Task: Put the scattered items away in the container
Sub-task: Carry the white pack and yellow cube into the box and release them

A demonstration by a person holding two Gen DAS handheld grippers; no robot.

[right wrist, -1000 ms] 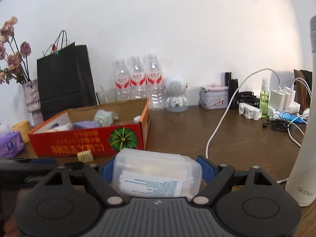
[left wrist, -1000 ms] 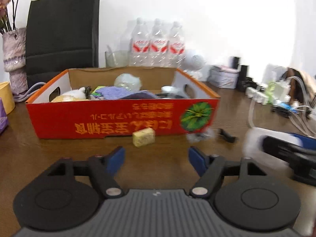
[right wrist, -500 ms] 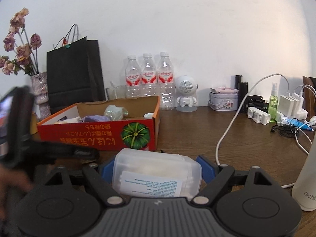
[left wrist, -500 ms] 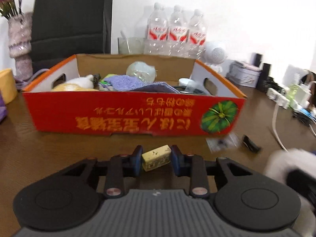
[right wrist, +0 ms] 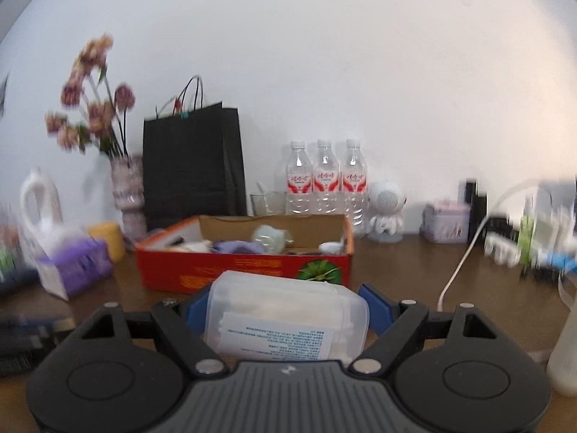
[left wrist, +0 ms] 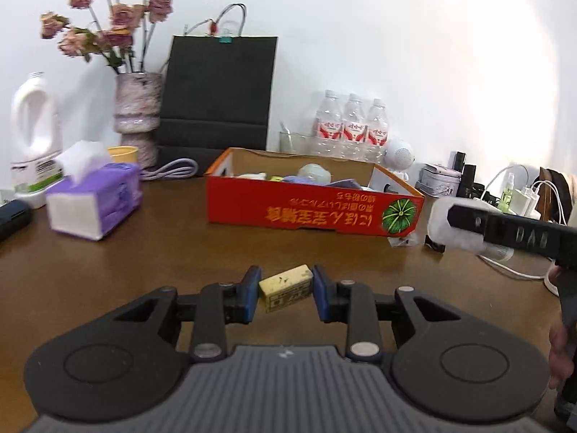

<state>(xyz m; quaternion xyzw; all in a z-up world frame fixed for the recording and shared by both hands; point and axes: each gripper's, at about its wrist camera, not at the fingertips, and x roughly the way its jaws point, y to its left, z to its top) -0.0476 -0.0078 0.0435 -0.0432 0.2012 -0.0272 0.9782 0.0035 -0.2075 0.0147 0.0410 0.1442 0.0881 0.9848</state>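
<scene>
My left gripper (left wrist: 285, 288) is shut on a small yellow eraser (left wrist: 285, 288) and holds it above the brown table, in front of the red cardboard box (left wrist: 310, 213). The box holds several items, among them purple cloth. My right gripper (right wrist: 286, 305) is shut on a clear plastic box of cotton swabs (right wrist: 286, 319), raised in front of the red box (right wrist: 245, 269). The right gripper and its clear box also show at the right of the left wrist view (left wrist: 458, 225).
A small clear bag (left wrist: 402, 241) and a black clip (left wrist: 434, 243) lie by the red box's right corner. A purple tissue box (left wrist: 95, 198), vase (left wrist: 139, 115), black paper bag (left wrist: 216, 93) and water bottles (left wrist: 351, 126) stand behind. White cable (right wrist: 458, 270) and chargers at right.
My left gripper closed on the yellow eraser and lifted it back from the red box. My right gripper rose with the clear box and swung toward the red box.
</scene>
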